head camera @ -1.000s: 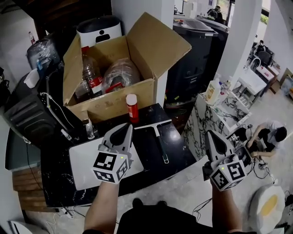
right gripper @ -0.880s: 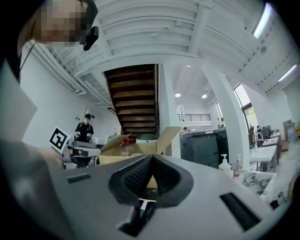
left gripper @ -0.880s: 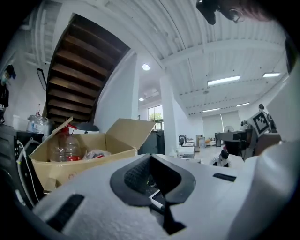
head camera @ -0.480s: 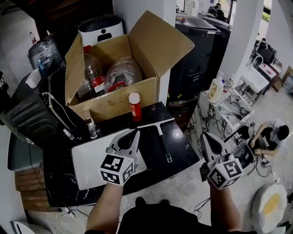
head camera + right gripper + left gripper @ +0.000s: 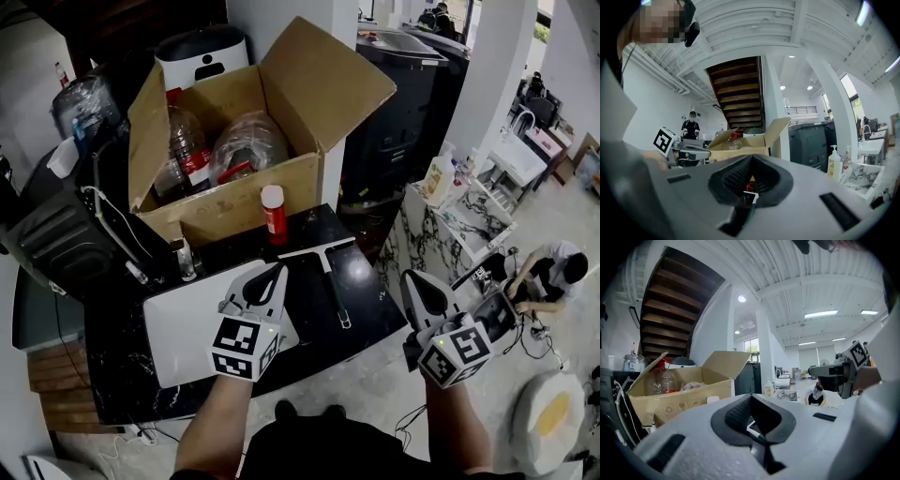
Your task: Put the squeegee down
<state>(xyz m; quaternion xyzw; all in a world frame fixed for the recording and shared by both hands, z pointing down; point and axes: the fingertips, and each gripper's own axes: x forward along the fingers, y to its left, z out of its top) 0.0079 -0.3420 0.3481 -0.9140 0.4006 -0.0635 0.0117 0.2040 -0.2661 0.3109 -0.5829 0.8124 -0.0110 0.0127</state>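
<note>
Since the squeegee (image 5: 332,286) lies flat on the black counter (image 5: 370,298), the job of putting it down looks done to me. You are not holding it. Your left tool (image 5: 278,272) has its two jaws pressed together with nothing between them. Your right tool (image 5: 408,277) is the same, jaws together and empty.

Your left tool hangs over the near part of the counter, just beside the squeegee's left side. I cannot tell if it touches it. Your right tool is off past the counter's right edge, apart from the squeegee.

I think the next move is a small one. Lift both tools back and away, and take care that the left one does not bump the blade or push the handle as it goes.

The squeegee's wide blade end is the far end, near the red and white bottle (image 5: 273,214) and the cardboard box (image 5: 239,199). Its thin dark handle points back toward you and a little to your right. So its long line runs from far to near, slanted a bit. The blade lies across that line, from left to right.
</note>
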